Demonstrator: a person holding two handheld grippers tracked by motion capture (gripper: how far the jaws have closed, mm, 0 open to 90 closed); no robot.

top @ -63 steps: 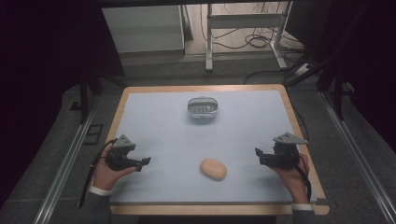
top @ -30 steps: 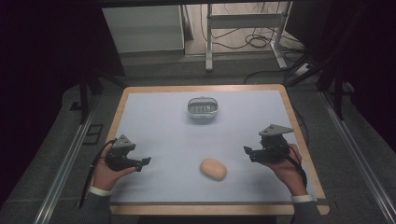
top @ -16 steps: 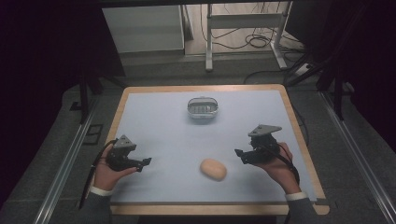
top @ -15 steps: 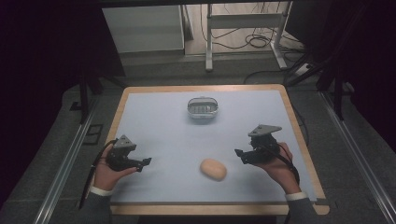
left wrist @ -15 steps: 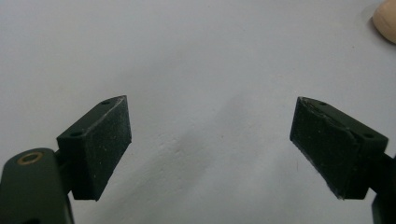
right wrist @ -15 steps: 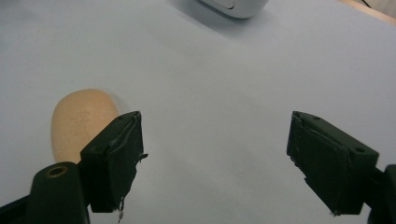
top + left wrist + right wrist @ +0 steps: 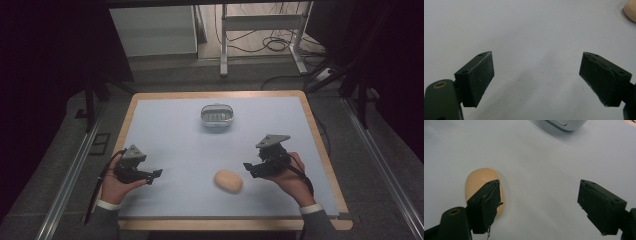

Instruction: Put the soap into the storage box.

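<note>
Potato (image 7: 229, 181) lies loose on the worktop (image 7: 180, 135), just beside the right gripper (image 7: 251, 169), outside its spread fingers.

Right gripper's fingers (image 7: 486, 205) stand apart and grasp nothing; in the right gripper view the potato sits behind the left-hand finger, partly hidden by it, not between the two, so the gap faces bare worktop. My reading: the hand is lining up for a pick, and the gripper must shift sideways so the potato falls between the fingers before they close. Left gripper (image 7: 150, 176) rests well apart from the potato, its fingers (image 7: 475, 77) released and wide over bare worktop, likely parked out of the way. Bowl (image 7: 217, 115) stands far ahead of both grippers, a probable destination.
</note>
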